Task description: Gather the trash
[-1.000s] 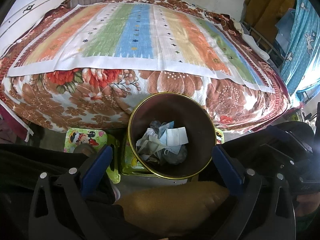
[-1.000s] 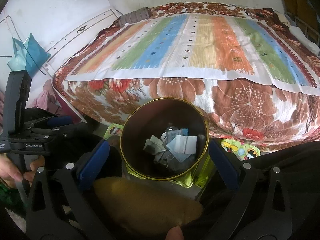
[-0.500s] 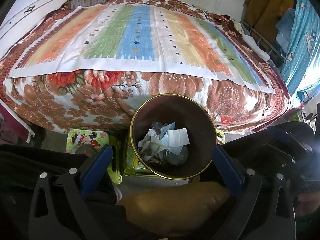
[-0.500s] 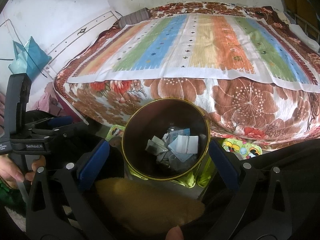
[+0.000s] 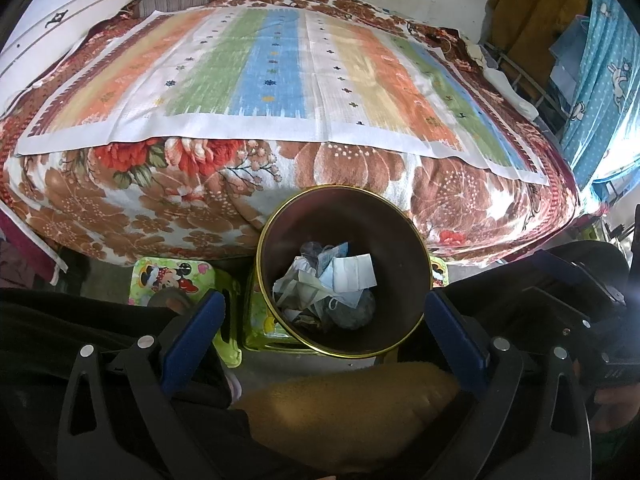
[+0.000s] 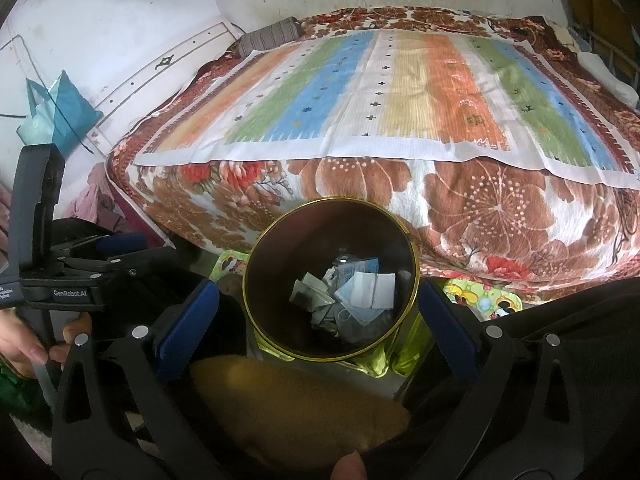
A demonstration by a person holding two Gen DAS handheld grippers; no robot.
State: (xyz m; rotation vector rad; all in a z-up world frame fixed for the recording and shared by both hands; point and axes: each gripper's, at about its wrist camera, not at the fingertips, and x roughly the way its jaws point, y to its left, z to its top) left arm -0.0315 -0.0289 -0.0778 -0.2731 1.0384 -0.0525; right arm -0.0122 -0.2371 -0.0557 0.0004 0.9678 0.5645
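A dark round bin with a gold rim (image 5: 416, 240) (image 6: 414, 252) stands on the floor against the bed. Inside it lies a heap of crumpled paper and wrappers (image 5: 332, 288) (image 6: 352, 296). My left gripper (image 5: 324, 320) hangs above the bin, open, with nothing between its blue pads (image 5: 192, 340). My right gripper (image 6: 318, 320) hovers over the same bin, also open and empty. In the right wrist view the left gripper's body (image 6: 60, 276) shows at the left, held by a hand (image 6: 24, 344).
A bed with a floral blanket (image 5: 200, 208) and a striped sheet (image 5: 272, 76) fills the far side. Green cartoon stools (image 5: 168, 280) (image 6: 484, 300) stand by the bin. A tan fuzzy slipper (image 5: 352, 404) lies near me. Blue curtain (image 5: 600, 80) hangs at right.
Both views have shifted slightly, so the bin sits a little lower and nearer in frame. Both grippers stay open; the trash in the bin has not moved.
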